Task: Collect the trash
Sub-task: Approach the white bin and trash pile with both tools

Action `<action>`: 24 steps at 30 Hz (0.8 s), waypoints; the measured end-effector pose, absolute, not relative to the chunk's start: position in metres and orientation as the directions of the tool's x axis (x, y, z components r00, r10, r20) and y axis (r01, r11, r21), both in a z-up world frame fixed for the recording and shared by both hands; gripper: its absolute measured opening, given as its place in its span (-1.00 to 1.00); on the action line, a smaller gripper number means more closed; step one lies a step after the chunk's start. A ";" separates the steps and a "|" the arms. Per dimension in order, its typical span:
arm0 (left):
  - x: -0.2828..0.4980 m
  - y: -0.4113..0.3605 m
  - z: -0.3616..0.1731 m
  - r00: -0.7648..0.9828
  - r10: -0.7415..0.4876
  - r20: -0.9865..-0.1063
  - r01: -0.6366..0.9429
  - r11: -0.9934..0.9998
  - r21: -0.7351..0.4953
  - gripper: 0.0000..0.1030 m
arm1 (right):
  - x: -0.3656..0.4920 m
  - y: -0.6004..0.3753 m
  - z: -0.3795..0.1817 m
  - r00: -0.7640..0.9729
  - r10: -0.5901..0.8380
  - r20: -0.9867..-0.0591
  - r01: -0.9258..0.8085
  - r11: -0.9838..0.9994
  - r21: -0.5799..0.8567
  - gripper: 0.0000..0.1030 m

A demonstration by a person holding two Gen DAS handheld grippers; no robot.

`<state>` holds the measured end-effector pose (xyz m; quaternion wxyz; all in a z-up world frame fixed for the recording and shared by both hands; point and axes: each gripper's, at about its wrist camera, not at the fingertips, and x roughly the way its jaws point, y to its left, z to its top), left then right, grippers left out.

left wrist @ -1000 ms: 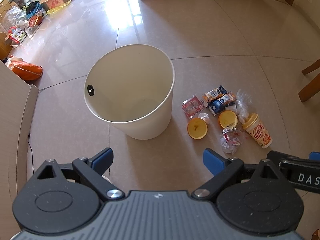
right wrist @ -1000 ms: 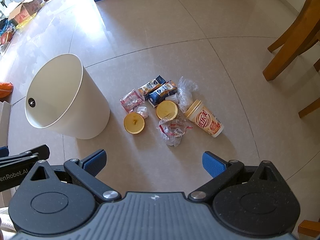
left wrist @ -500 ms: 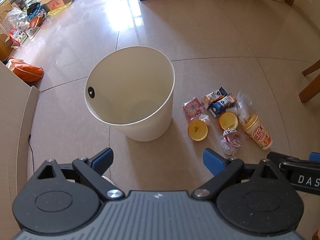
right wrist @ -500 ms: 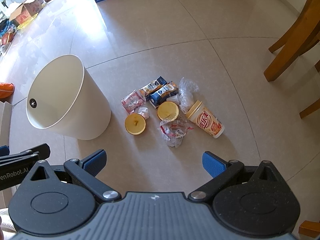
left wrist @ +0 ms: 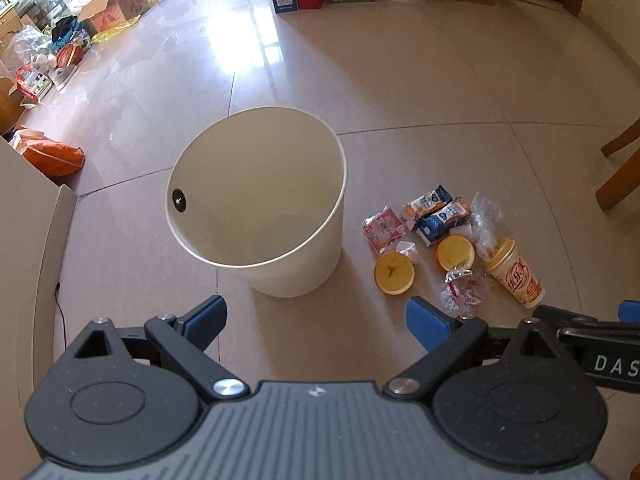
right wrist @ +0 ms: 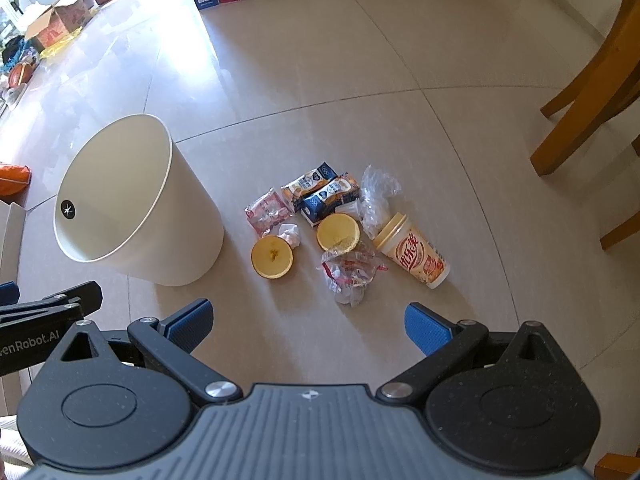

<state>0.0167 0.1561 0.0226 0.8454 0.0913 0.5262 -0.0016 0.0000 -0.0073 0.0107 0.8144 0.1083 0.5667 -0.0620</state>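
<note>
Trash lies on the floor at 3 o'clock of my empty bin. Both my grippers, left and right, hang spread wide, holding nothing. I judge the right should drop onto the near crumpled wrapper first, pinching its bulk.

Bare beige tile floor lies open between both spread tools and litter pile; nothing blocks the near side. Tall cream plastic bin stands left of pile, mouth open, narrow floor gap beside orange round lid. Wooden chair legs stand well right, apart from pile. Cardboard boxes far off.
</note>
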 end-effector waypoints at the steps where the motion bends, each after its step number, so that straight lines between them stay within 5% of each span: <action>1: 0.017 0.157 0.022 0.449 0.088 -0.889 0.100 0.984 0.148 0.86 | 0.001 -0.007 0.010 0.352 0.018 -0.936 0.220 0.970 0.101 1.00; 24: 0.057 0.161 0.000 0.491 0.059 -0.869 0.140 0.979 0.146 0.88 | 0.042 -0.013 0.000 0.507 0.069 -0.859 0.049 0.993 0.108 1.00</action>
